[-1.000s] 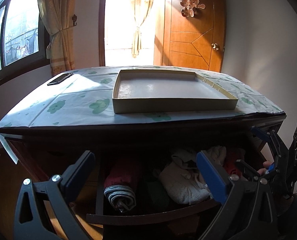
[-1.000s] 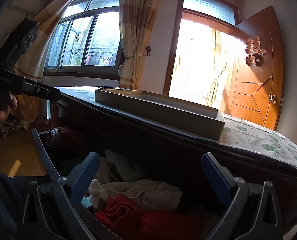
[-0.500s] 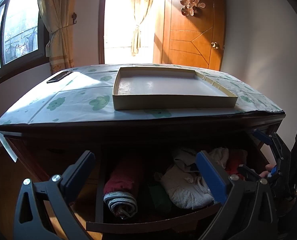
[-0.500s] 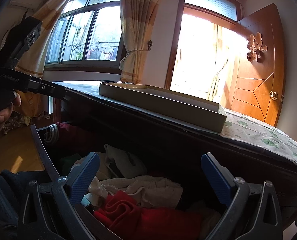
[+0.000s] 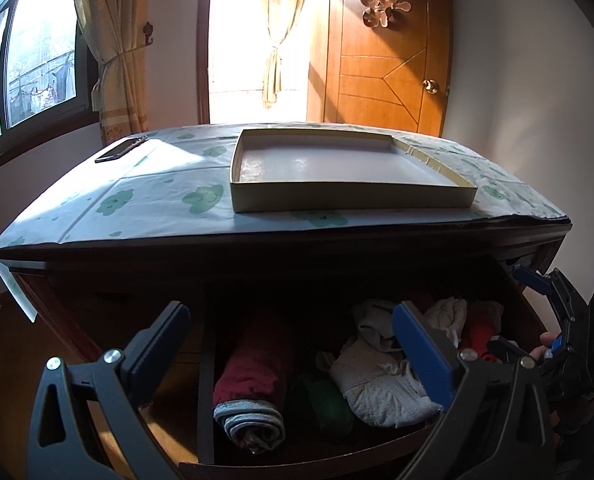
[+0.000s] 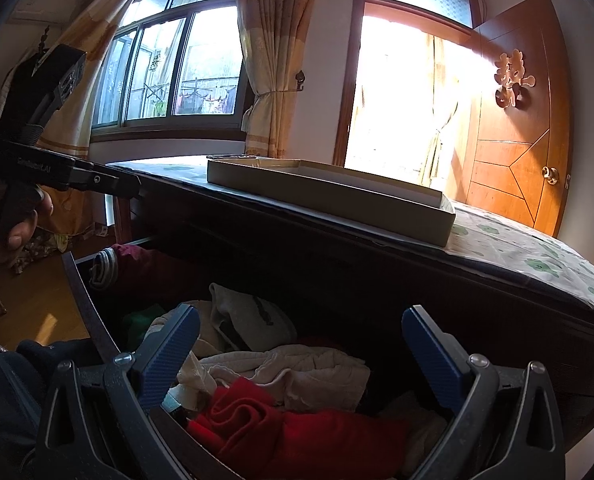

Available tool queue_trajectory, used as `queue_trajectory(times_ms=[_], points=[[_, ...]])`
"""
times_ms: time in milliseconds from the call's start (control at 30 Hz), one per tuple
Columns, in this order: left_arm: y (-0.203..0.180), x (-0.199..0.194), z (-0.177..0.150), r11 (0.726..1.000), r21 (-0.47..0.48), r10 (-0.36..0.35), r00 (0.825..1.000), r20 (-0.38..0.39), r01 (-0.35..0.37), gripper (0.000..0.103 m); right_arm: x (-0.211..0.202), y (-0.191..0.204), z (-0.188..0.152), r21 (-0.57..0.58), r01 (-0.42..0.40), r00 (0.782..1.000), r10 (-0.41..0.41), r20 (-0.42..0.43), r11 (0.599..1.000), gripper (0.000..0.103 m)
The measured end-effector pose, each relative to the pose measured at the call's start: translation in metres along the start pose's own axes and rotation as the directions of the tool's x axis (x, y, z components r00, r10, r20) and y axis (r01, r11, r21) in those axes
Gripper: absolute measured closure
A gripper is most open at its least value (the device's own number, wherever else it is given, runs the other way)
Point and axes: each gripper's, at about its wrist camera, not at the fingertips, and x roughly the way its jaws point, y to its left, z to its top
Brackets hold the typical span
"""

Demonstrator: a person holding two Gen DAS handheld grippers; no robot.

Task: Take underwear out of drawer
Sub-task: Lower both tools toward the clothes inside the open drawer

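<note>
Bottom left of the left wrist view: left gripper [image 5: 287, 346], jaws spread wide, nothing between them, hovering over the open drawer [image 5: 297, 462]. Between its fingers, a divider [image 5: 206, 380] splits the drawer; just right of it lies a maroon roll [image 5: 253, 376] with a grey striped end facing the camera. Next right, a green item [image 5: 327, 404], dark and hard to read. Right of that, a white underwear pile [image 5: 377, 384], partly behind the right-hand blue finger. Far right of the drawer, a red garment [image 5: 483, 330]. Right edge of frame: right gripper [image 5: 533, 312] with a hand [image 5: 547, 344] on it, tips over the drawer's right end.

Upper half: dresser top under a cloth [image 5: 157, 200] with green prints, a shallow box [image 5: 337, 176] in the middle, a phone [image 5: 121, 149] at its far left corner.

Right wrist view, left edge: left gripper [image 6: 125, 186] seen side-on, jaw gap not readable from here. Bottom centre: right gripper [image 6: 301, 354], jaws wide apart and empty, right over the white pile [image 6: 293, 372] and red garment [image 6: 265, 424]. Maroon roll [image 6: 137, 264] sits mid-left at the drawer's far end. Box [image 6: 329, 196] sits above on the top.
</note>
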Motion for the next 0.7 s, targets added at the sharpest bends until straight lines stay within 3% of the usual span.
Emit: queue_trajectory(times_ms=[333,600,700], points=[[0.009,0.000,0.005,1.000,0.010,0.014,1.000,-0.013,-0.014,0.000,-0.003,0.004,-0.001,-0.007,-0.013,0.999,0.012,-0.041,1.000,0.001],[0.032,-0.002,0.008,0.999,-0.048,0.015,1.000,-0.027,-0.016,0.000,-0.002,0.010,0.000,-0.028,-0.028,0.996,0.025,-0.086,0.999,0.001],[0.028,0.003,0.006,1.000,-0.022,0.013,0.999,-0.049,-0.014,0.000,0.000,0.010,0.001,-0.026,-0.039,0.993,0.036,-0.110,0.999,0.001]])
